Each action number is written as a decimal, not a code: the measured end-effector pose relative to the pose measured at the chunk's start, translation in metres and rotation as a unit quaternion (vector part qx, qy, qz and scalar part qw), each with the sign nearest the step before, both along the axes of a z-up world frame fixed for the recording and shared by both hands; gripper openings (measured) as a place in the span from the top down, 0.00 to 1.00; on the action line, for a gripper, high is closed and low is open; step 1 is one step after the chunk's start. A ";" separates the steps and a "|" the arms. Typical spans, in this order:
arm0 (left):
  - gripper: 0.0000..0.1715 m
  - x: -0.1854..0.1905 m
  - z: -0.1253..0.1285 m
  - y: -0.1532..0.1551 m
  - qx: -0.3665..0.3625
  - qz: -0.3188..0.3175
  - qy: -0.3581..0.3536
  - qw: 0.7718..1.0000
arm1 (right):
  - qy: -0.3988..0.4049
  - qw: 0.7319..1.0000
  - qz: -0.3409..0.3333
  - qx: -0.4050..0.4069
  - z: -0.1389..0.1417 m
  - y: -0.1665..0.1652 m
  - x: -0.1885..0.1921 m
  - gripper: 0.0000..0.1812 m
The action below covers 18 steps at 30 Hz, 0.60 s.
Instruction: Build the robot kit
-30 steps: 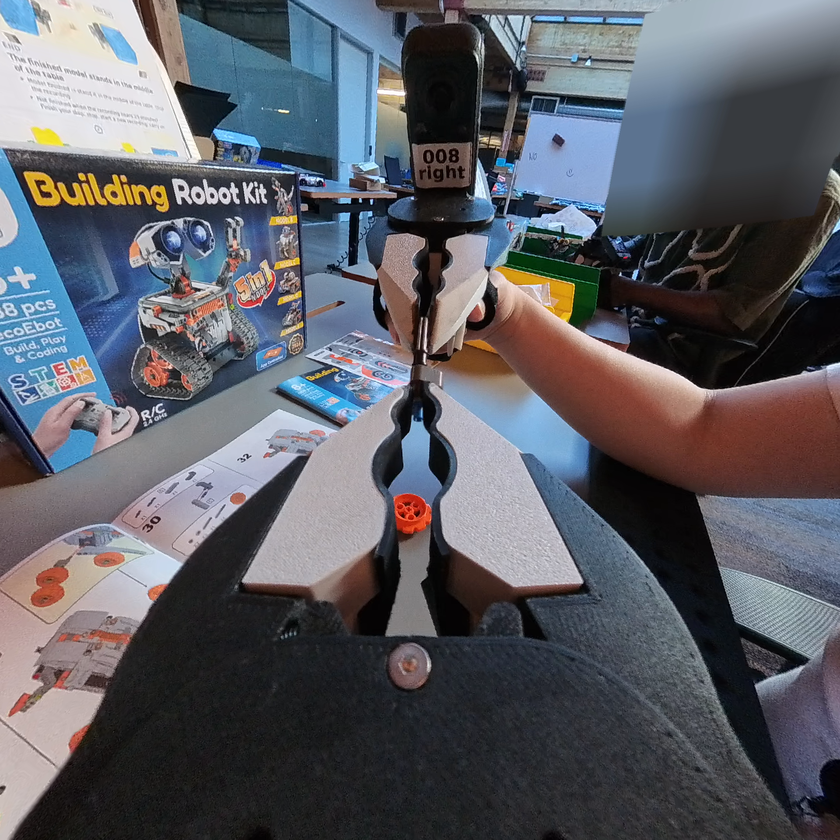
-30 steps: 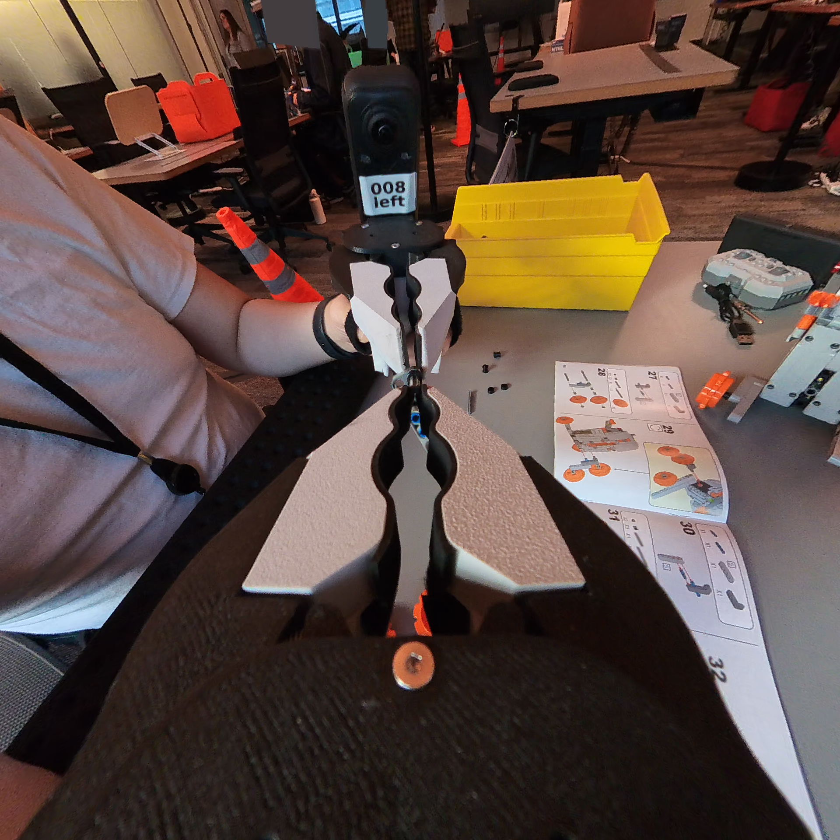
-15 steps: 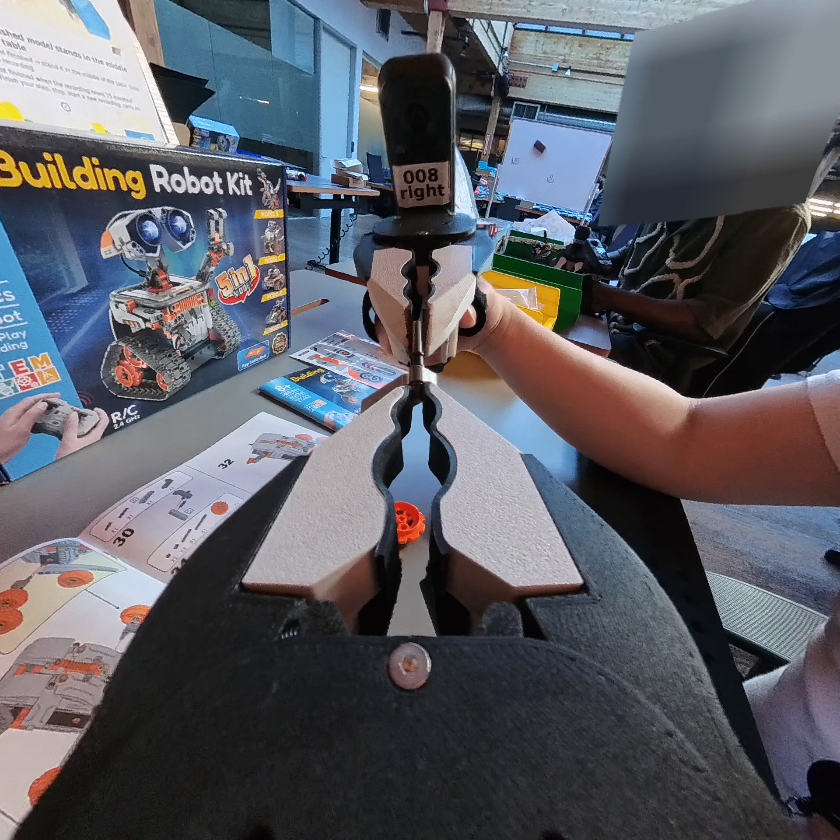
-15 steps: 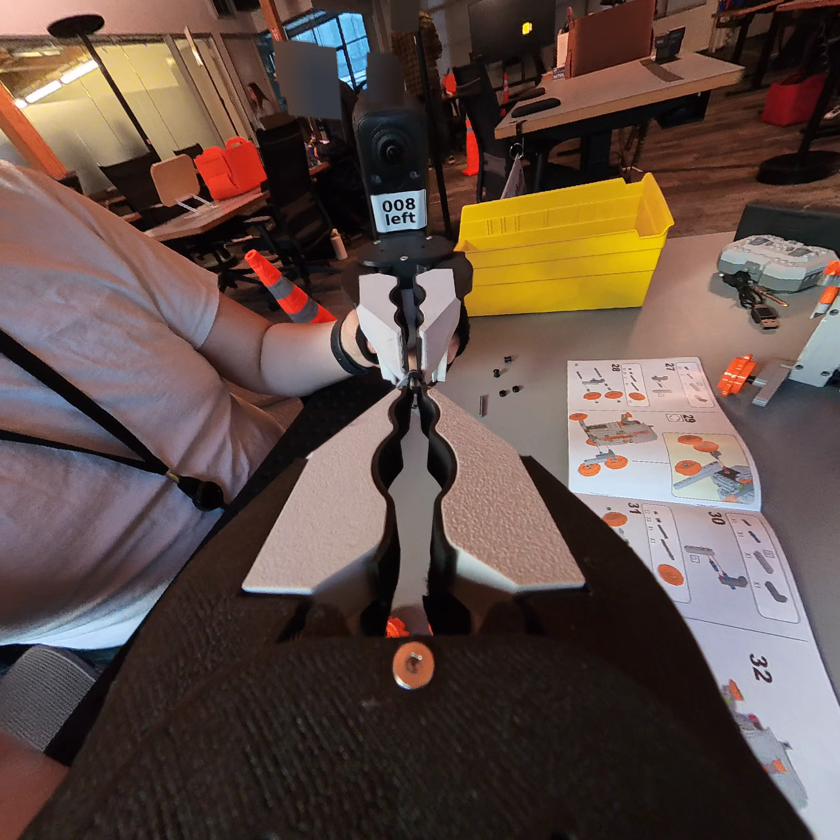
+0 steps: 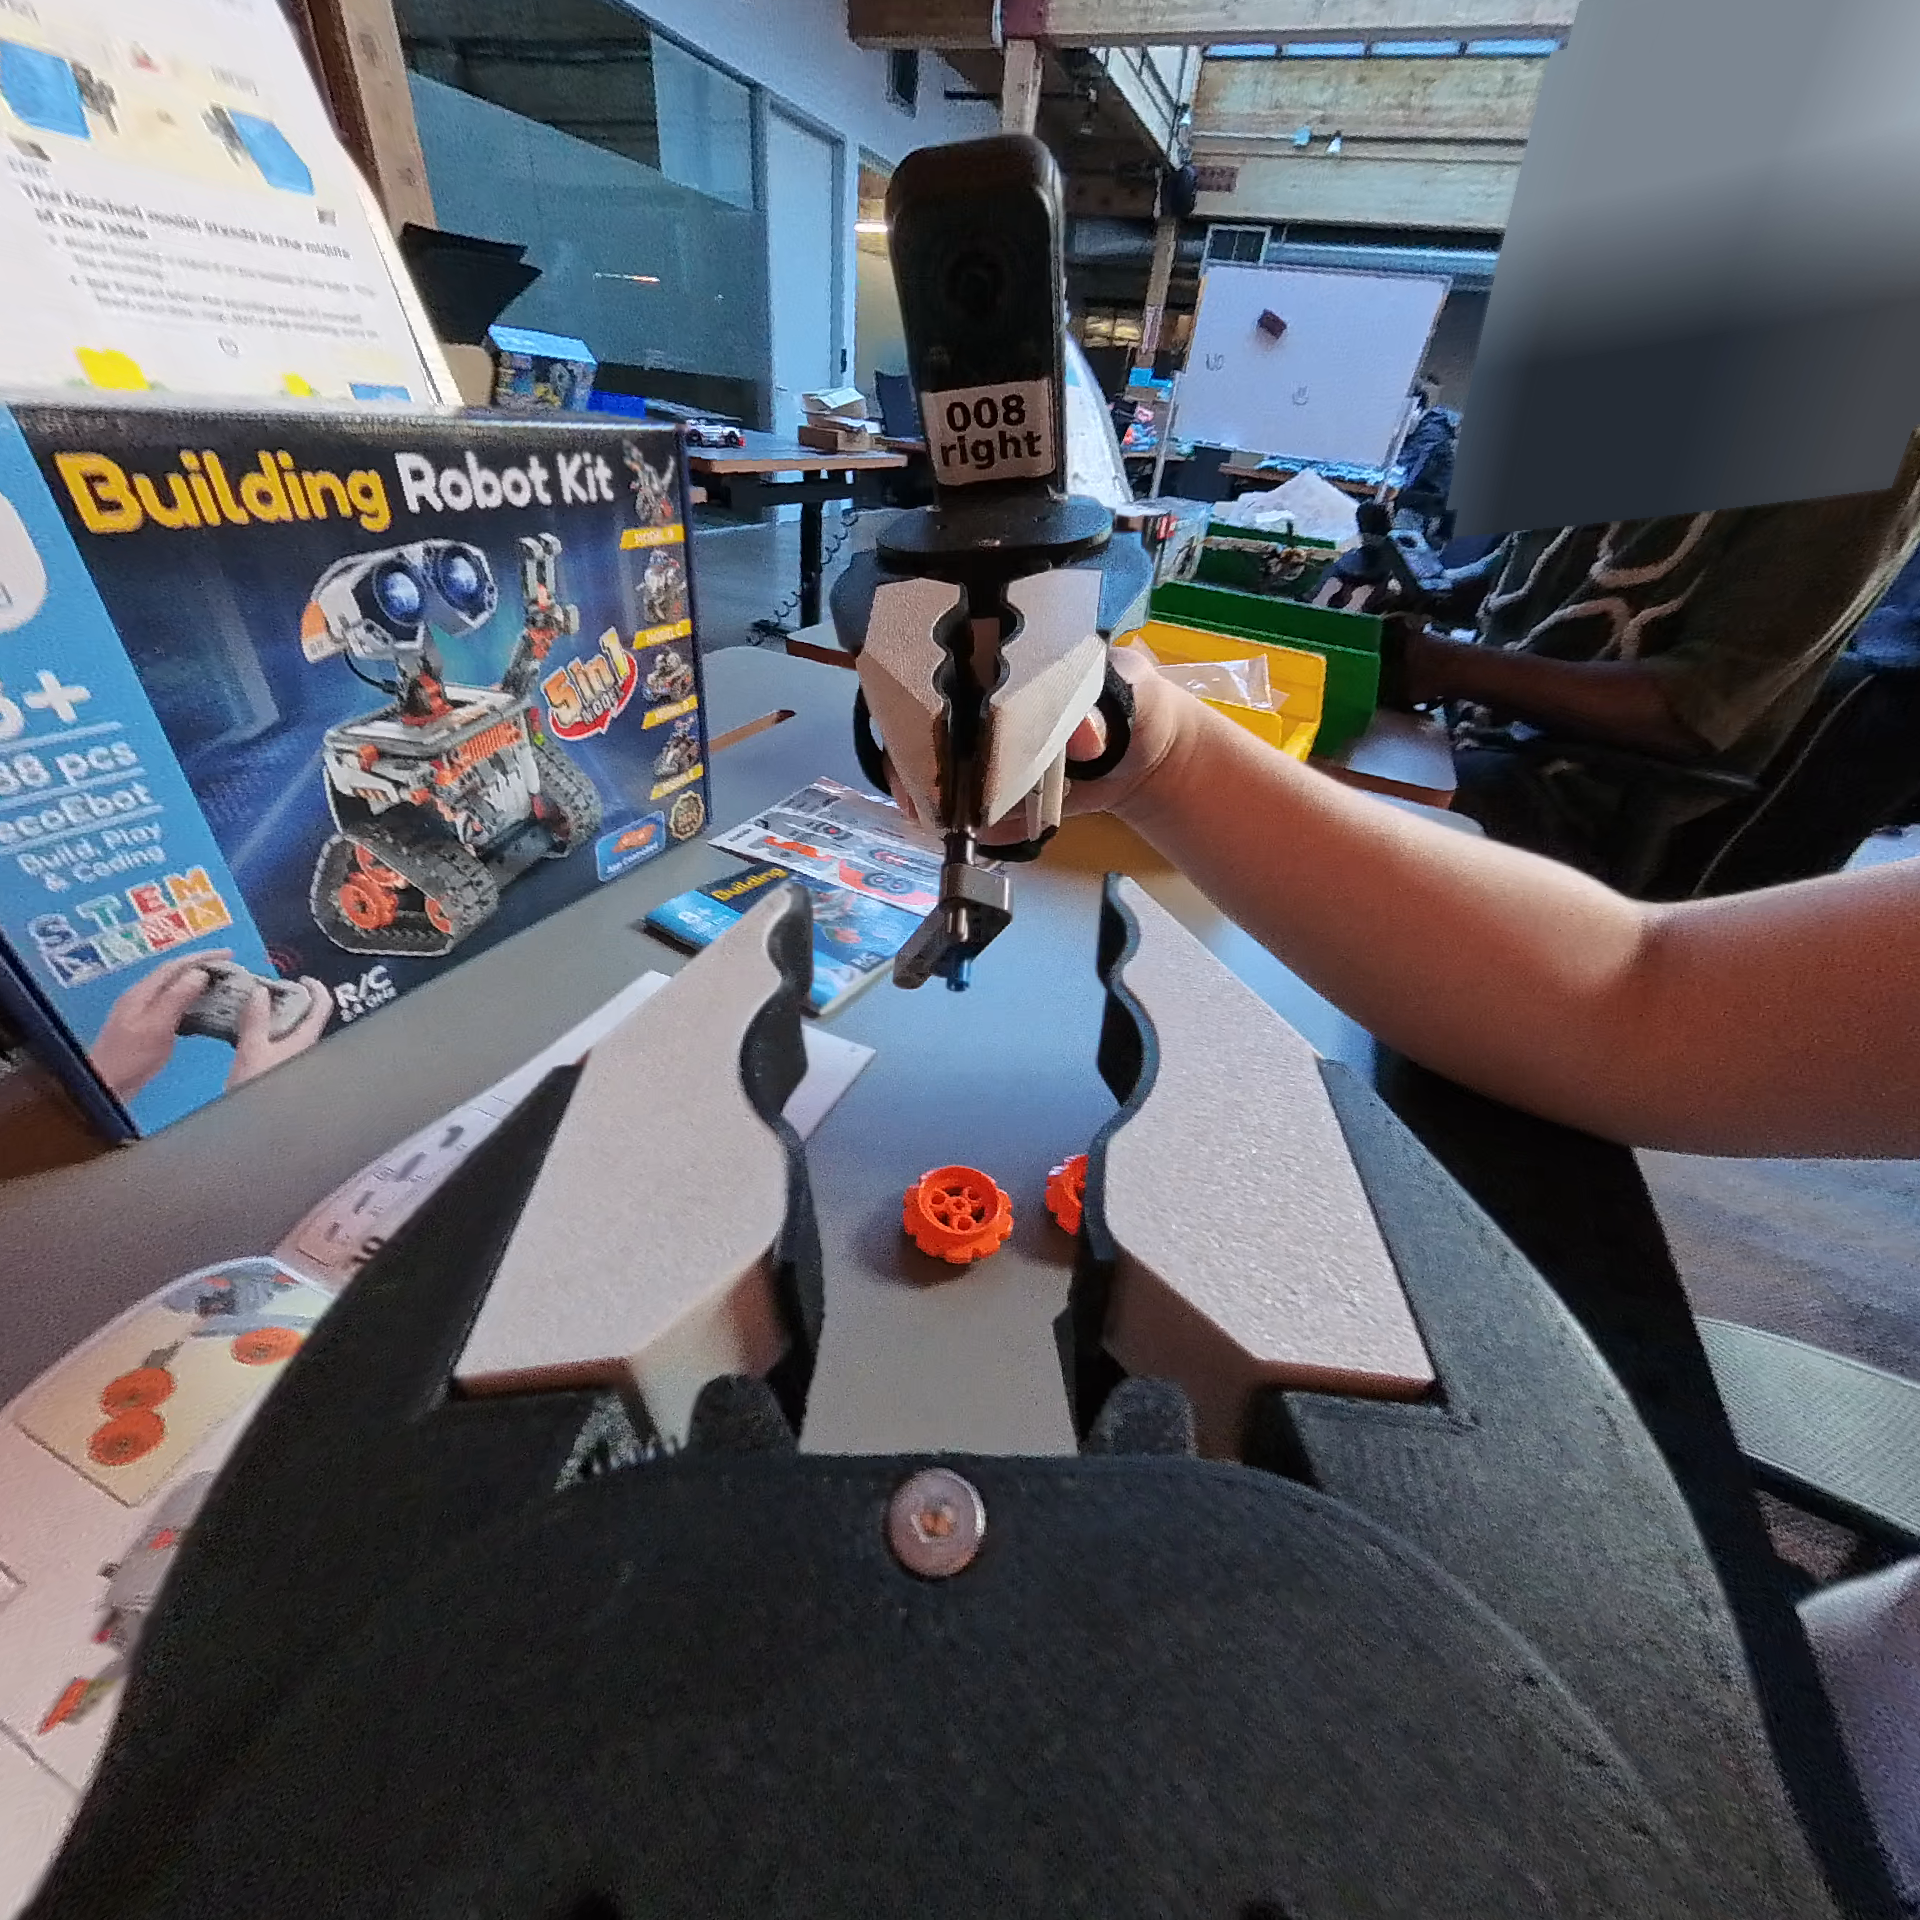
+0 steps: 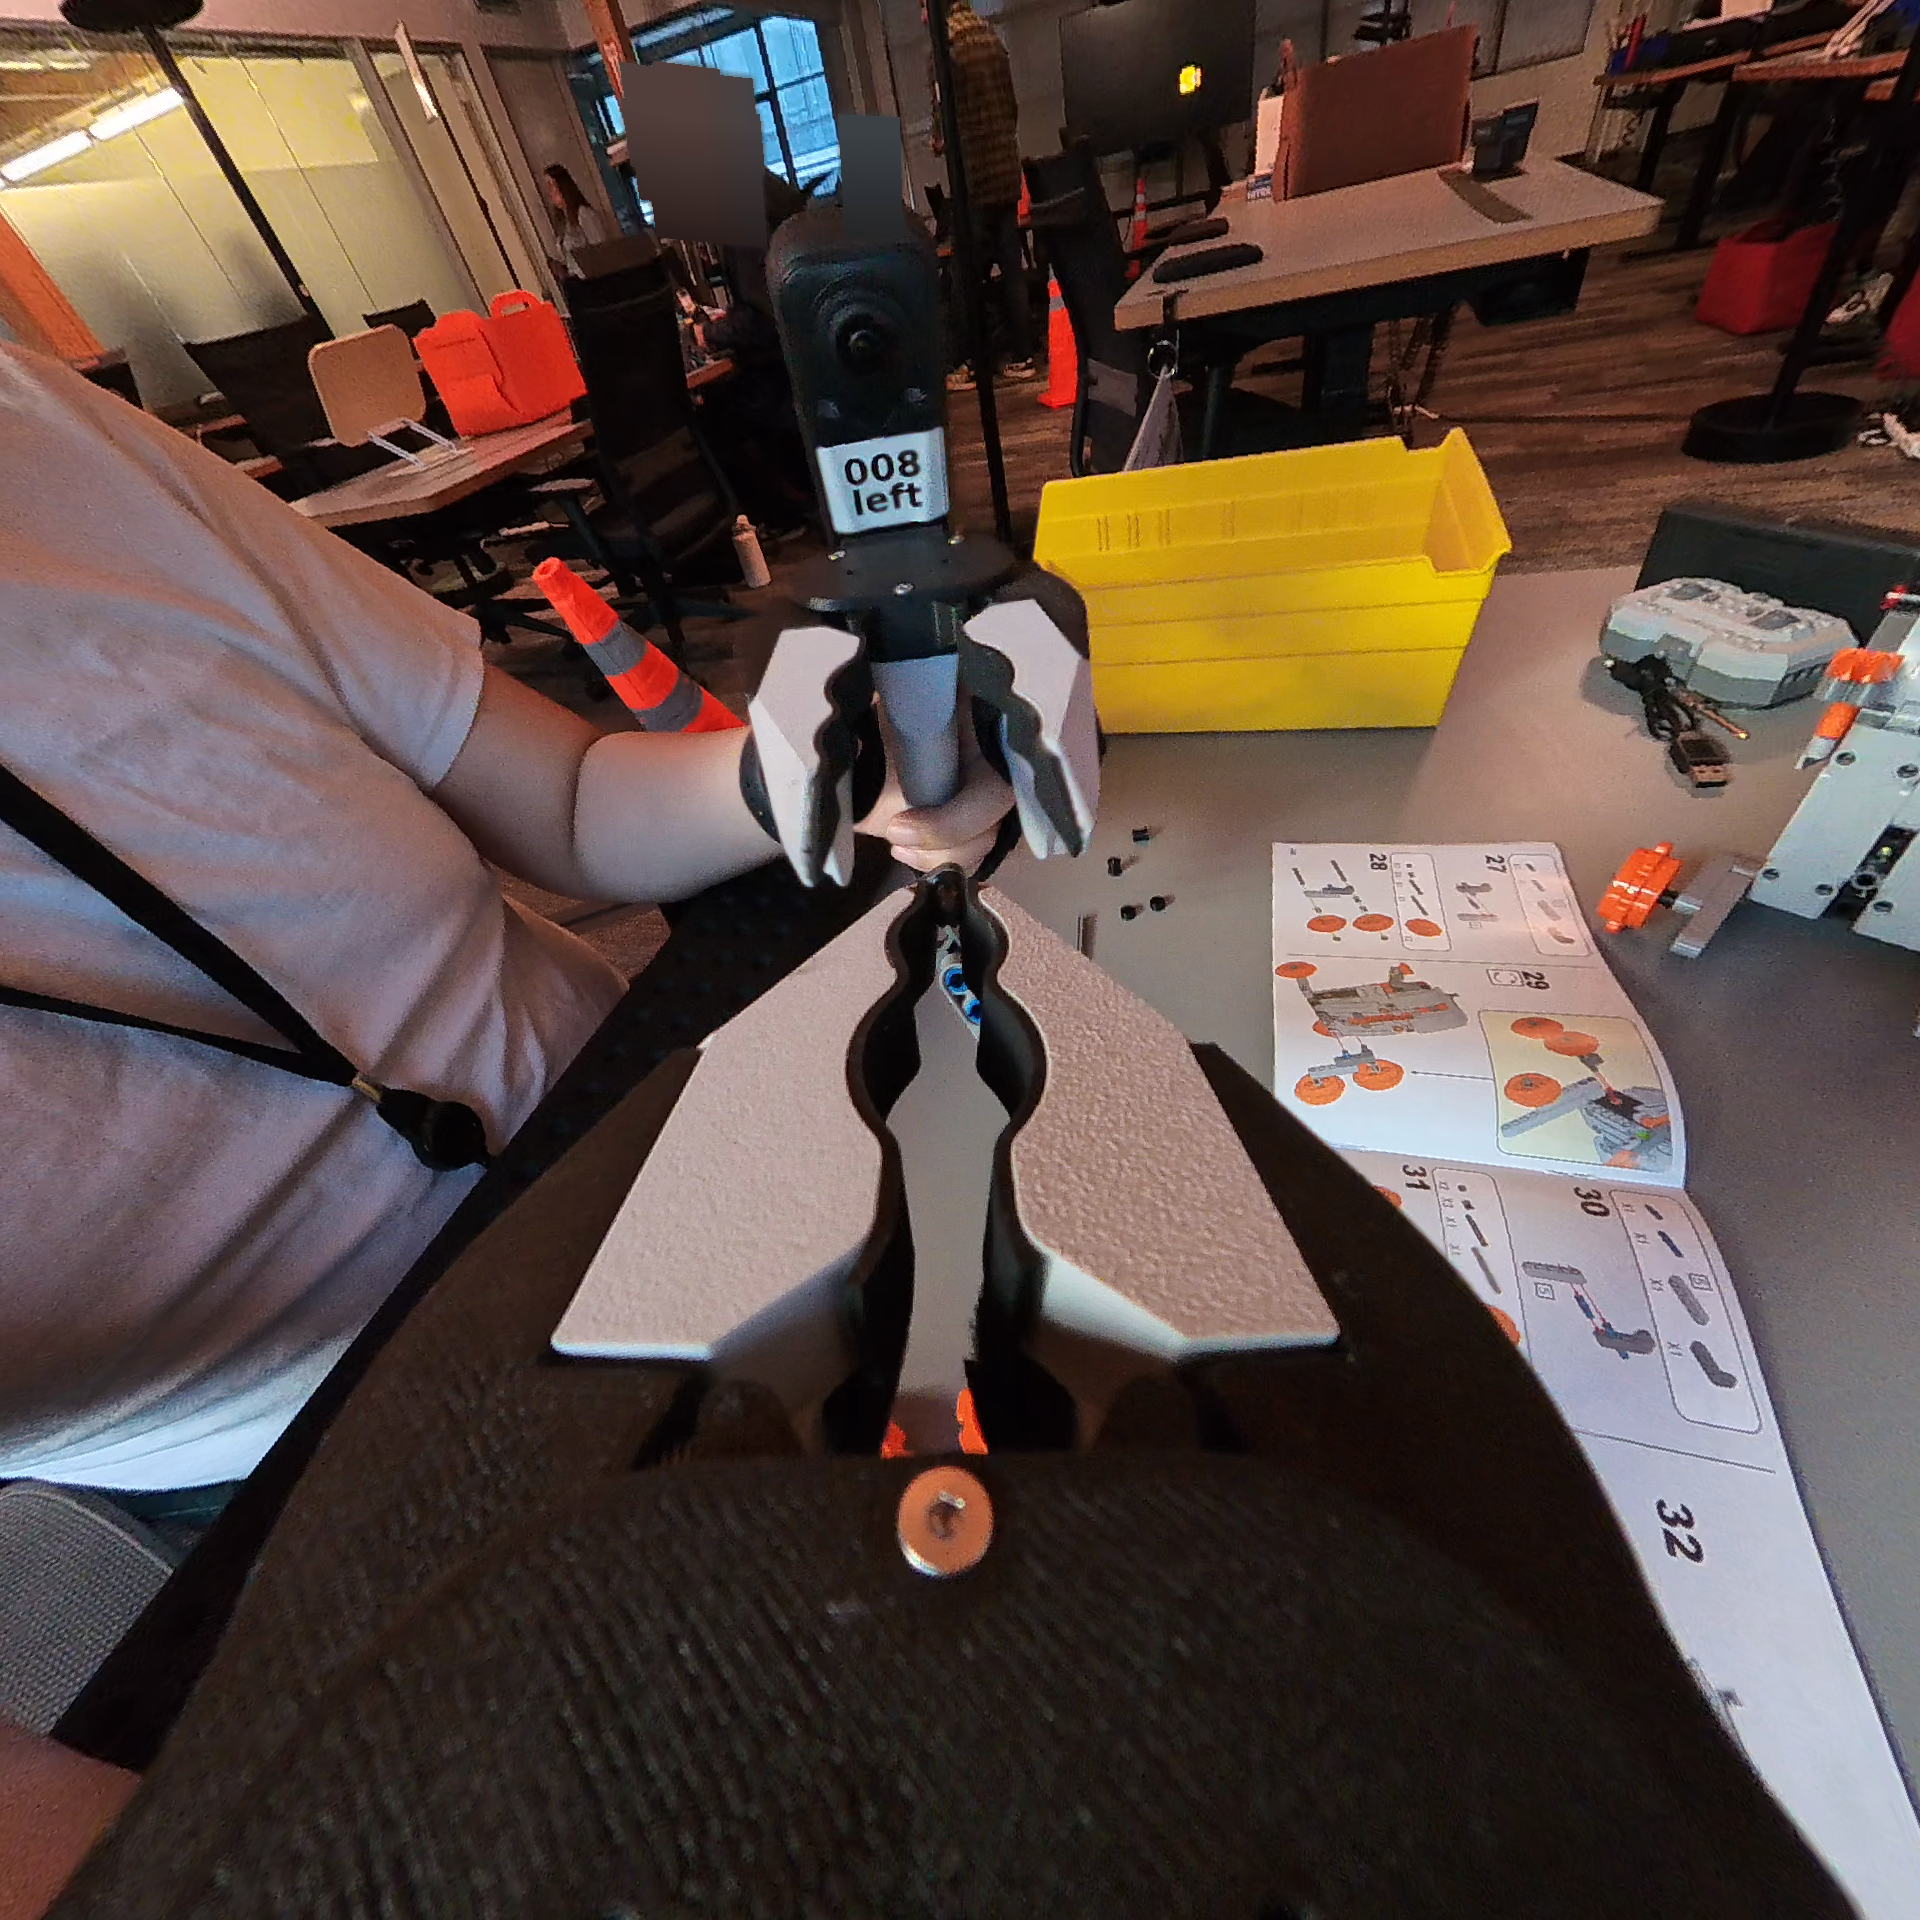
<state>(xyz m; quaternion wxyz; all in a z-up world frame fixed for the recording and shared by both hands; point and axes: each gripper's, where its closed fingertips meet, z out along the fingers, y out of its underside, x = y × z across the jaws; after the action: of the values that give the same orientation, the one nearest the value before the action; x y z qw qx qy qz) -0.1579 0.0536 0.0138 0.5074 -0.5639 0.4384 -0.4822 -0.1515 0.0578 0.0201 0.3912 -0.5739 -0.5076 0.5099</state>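
In the left wrist view my left gripper (image 5: 951, 920) is open and empty, its fingers spread on either side of a small grey building piece (image 5: 975, 896) with a blue pin. My right gripper (image 5: 971, 816) faces it and is shut on that piece from above. Two orange wheels (image 5: 956, 1210) lie on the grey table (image 5: 935, 1371) under the left gripper's jaws. In the right wrist view my right gripper (image 6: 940, 899) is shut on the grey piece (image 6: 954, 982), and the open left gripper (image 6: 935, 847) is just beyond its tips.
An open instruction booklet (image 6: 1455, 1018) lies right of the grippers, with a yellow bin (image 6: 1268, 603), a grey partly built model (image 6: 1849, 821), an orange part (image 6: 1636, 883) and small black pins (image 6: 1132, 873) around it. A kit box (image 5: 343, 707) stands at the left. My left and right fingertips are right by each other.
My left gripper has opened and let go of the grey piece that both grippers held tip to tip. My right gripper still holds it.
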 end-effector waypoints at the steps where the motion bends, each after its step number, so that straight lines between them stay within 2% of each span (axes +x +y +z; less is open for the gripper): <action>1: 0.73 0.003 0.001 0.000 0.015 0.008 0.006 1.000 | 0.005 1.000 0.001 0.000 0.002 0.000 0.001 0.99; 5: 0.93 0.016 -0.003 -0.001 0.087 0.030 0.051 0.994 | 0.010 1.000 -0.003 -0.003 0.002 0.001 0.004 0.99; 9: 0.93 0.019 -0.010 0.000 0.077 0.036 0.058 0.995 | 0.005 1.000 -0.006 -0.008 -0.002 0.003 0.008 0.99; 12: 0.84 0.014 -0.009 0.000 0.044 0.027 0.051 0.997 | 0.000 1.000 -0.015 0.001 -0.003 0.006 0.007 0.99; 13: 0.84 0.013 -0.005 0.000 0.035 0.025 0.041 0.998 | -0.006 1.000 -0.020 0.014 -0.004 0.007 0.006 0.99; 16: 0.85 0.012 0.009 0.005 0.032 0.032 0.032 0.998 | -0.028 0.998 -0.030 0.058 -0.005 0.006 0.000 0.99; 18: 0.91 0.016 0.013 0.005 0.017 0.004 0.040 0.999 | -0.040 0.995 -0.038 0.080 -0.005 0.007 -0.002 0.99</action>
<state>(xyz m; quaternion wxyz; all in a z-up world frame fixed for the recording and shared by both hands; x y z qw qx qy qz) -0.1419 0.0581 0.0267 0.5009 -0.5760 0.4641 -0.4494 -0.1537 0.0649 0.0150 0.4344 -0.5798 -0.5393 0.4293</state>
